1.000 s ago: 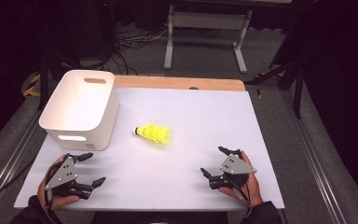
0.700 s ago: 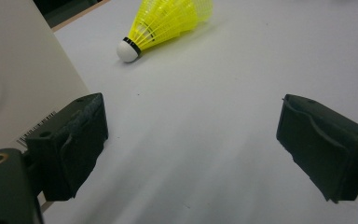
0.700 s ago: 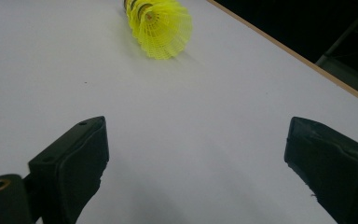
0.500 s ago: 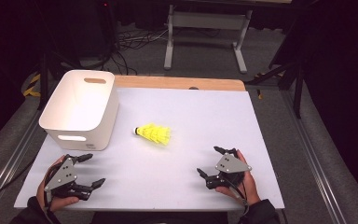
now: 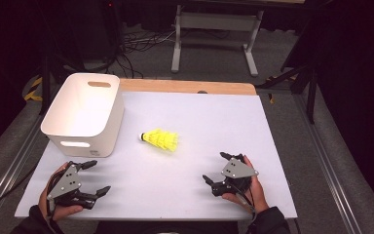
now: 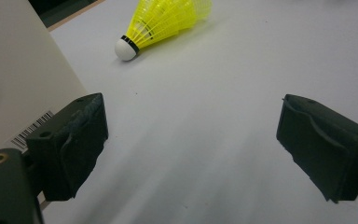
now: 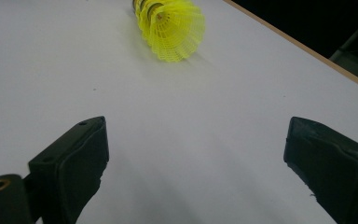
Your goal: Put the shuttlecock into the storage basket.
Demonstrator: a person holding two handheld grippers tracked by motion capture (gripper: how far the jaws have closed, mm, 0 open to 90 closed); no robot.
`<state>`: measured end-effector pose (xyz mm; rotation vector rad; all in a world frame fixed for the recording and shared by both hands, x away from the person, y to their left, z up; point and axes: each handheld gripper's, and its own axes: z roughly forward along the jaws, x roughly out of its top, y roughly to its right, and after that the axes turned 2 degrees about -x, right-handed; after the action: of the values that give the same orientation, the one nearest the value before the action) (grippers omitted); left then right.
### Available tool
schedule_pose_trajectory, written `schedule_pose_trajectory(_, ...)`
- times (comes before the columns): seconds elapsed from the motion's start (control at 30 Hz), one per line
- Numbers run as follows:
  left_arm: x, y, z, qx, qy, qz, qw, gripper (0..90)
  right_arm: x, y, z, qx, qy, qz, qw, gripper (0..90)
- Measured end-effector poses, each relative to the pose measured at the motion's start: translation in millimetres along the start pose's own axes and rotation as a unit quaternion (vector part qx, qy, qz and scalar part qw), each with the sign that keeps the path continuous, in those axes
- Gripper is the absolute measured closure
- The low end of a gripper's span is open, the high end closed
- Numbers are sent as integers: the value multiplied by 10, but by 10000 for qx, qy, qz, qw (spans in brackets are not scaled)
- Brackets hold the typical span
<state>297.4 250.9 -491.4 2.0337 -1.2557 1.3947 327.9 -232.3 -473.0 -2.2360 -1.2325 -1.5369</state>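
Yellow shuttlecock [image 5: 160,140]: lies mid-surface [image 5: 214,126], beside white bin [image 5: 83,114]. Right tool [image 5: 220,169] and left tool [image 5: 90,178]: jaws spread, empty. Advised: approach low, pinch the mesh skirt lightly.

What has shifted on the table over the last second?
The right gripper slid a little left and toward the person, open, holding nothing. The left gripper, the shuttlecock and the white bin stayed where they were.

shuttlecock [image 5: 160,140]: yellow, white tip | bin [image 5: 84,115]: white | claws: black
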Motion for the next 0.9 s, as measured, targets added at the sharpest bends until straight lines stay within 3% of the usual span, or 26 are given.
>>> schedule_pose_trajectory(0.3, -1, 10, 8, -12, -6, -16, 10000, 95, 122, 6, 167, 229, -124, 204, 9995, 107)
schedule_pose_trajectory(0.4, 0, 9, 10, -25, -23, -21, 10000, 95, 186, -13, 257, 402, -170, 279, 9987, 131)
schedule_pose_trajectory(0.7, -3, 11, 10, -34, -11, -20, 10000, 95, 439, -158, 685, 904, -471, 119, 9947, 169)
schedule_pose_trajectory(0.9, -5, 12, 9, -53, -3, -15, 10000, 95, 586, -239, 974, 1002, -652, 161, 9927, 217)
